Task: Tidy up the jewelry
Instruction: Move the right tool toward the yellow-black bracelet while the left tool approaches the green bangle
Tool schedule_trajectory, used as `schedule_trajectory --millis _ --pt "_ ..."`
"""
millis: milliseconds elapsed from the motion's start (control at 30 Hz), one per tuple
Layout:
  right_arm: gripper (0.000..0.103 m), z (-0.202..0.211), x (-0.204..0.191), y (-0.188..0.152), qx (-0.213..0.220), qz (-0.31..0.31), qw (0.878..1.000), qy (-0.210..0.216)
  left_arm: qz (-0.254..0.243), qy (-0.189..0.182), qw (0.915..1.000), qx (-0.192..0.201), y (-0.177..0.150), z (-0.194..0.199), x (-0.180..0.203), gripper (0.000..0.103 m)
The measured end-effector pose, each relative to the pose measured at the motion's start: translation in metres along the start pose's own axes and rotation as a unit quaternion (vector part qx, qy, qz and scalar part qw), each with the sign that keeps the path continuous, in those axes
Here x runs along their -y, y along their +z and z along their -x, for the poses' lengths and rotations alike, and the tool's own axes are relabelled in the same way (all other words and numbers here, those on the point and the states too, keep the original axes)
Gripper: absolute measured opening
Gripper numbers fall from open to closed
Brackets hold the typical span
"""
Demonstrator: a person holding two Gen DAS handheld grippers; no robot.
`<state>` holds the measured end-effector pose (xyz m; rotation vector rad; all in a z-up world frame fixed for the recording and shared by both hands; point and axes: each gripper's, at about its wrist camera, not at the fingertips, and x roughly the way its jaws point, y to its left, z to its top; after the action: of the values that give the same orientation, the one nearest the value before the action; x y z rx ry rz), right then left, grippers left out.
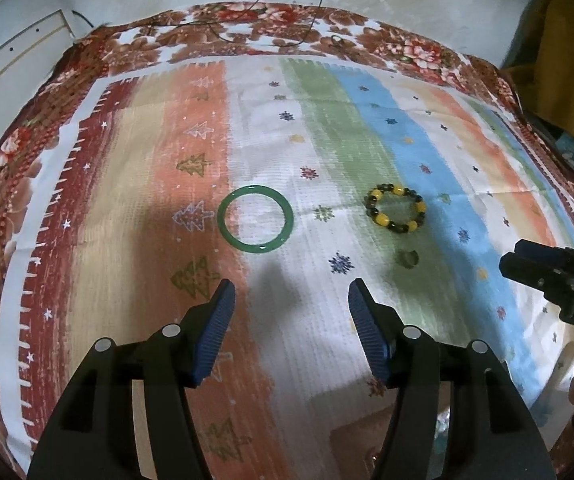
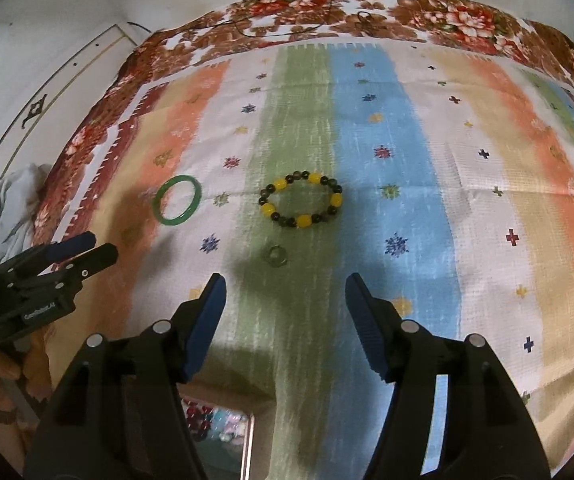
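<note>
Left wrist view: left gripper released and empty, lined up with the green bangle; right gripper likewise faces the beaded bracelet, presumably one pickup each.

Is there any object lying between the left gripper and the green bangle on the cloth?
Nothing visible does. The left gripper is open and empty, and only bare cloth lies between it and the green bangle. The beaded bracelet and small ring lie off to the right.
</note>
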<state>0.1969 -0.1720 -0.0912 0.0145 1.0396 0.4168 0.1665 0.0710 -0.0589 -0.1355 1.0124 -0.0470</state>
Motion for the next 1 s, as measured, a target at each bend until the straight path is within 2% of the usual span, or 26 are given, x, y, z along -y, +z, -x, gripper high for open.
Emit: schedule_trajectory --millis 367,733,1000 --pt "0.062 -0.034 0.023 0.022 -0.017 -0.047 0.999 -0.004 0.017 0.013 0.9996 -0.019 0.020 -0.032 -0.020 0.059" --pt "0.062 -0.074 0.033 0.046 -0.048 -0.057 0.997 -0.015 0.018 0.027 0.9987 -0.039 0.036 -0.066 -0.033 0.059" --pt "0.062 -0.101 0.036 0.060 -0.066 -0.065 0.995 -0.022 0.037 0.038 0.9972 -0.052 0.045 -0.089 -0.051 0.059"
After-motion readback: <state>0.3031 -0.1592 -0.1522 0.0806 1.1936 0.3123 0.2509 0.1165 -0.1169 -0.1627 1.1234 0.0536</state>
